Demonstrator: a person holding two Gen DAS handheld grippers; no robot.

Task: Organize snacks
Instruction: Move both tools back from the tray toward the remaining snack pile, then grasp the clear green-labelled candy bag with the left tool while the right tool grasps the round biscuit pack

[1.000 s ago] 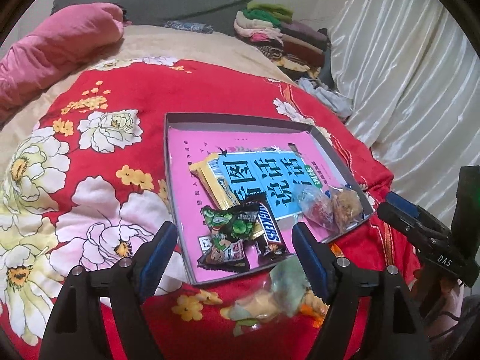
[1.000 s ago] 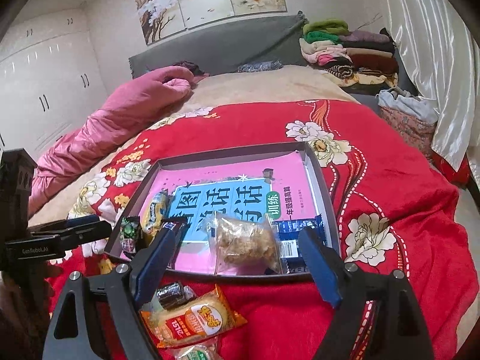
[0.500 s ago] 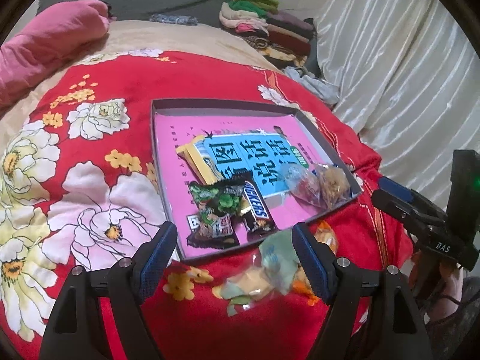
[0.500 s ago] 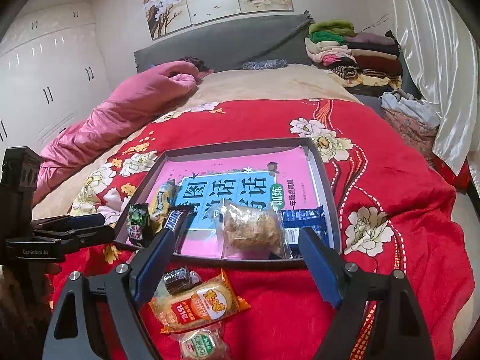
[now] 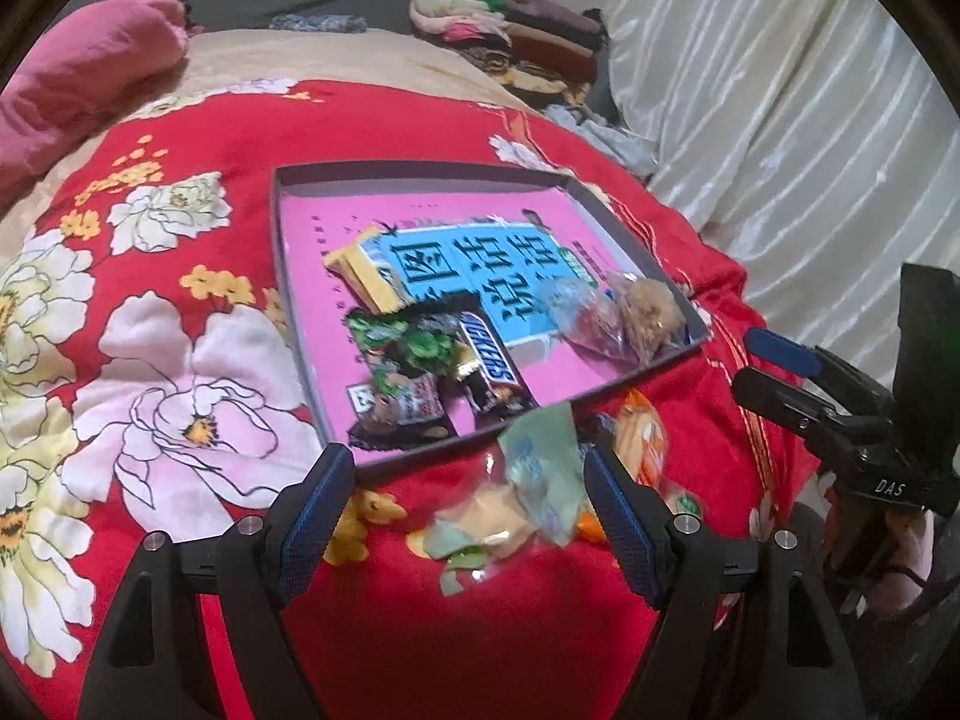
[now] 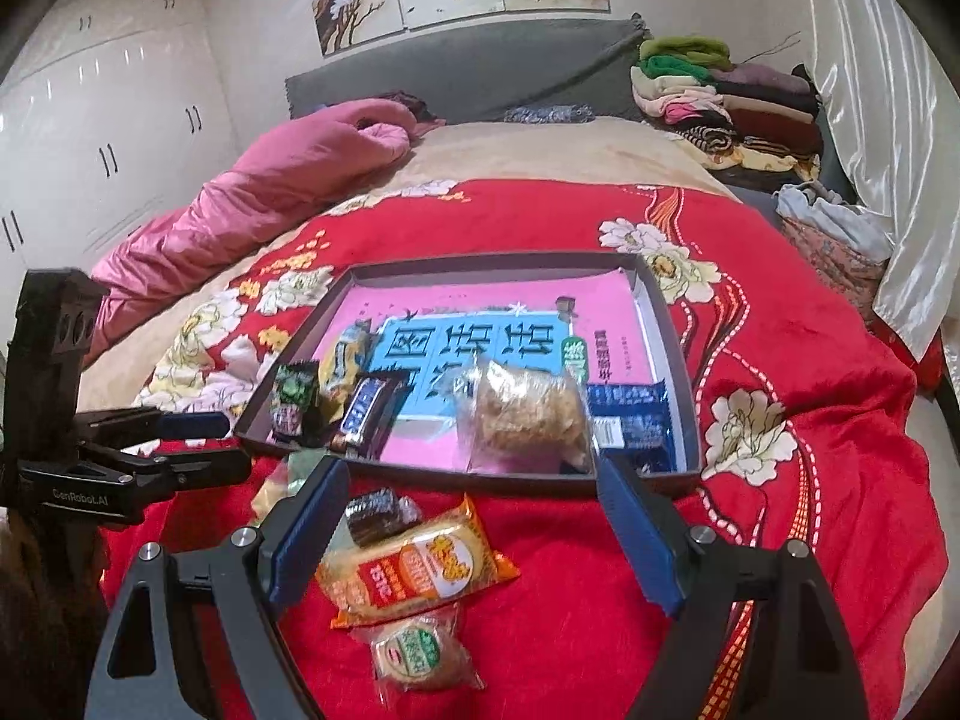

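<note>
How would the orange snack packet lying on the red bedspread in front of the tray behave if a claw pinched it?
The orange snack packet looks puffy and crinkly, so it would probably dent and feel light. Its glossy film may slip between the pads. Lying flat on the soft bedspread, it likely sinks rather than slides.

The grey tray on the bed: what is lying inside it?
Inside the grey tray lies a pink book with snacks on it: a Snickers bar, green packets, a clear bag of brown pieces. They cover part of the book.

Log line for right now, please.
left gripper: open, empty | right gripper: open, empty | tray: some snacks inside | orange packet: on the red blanket
</note>
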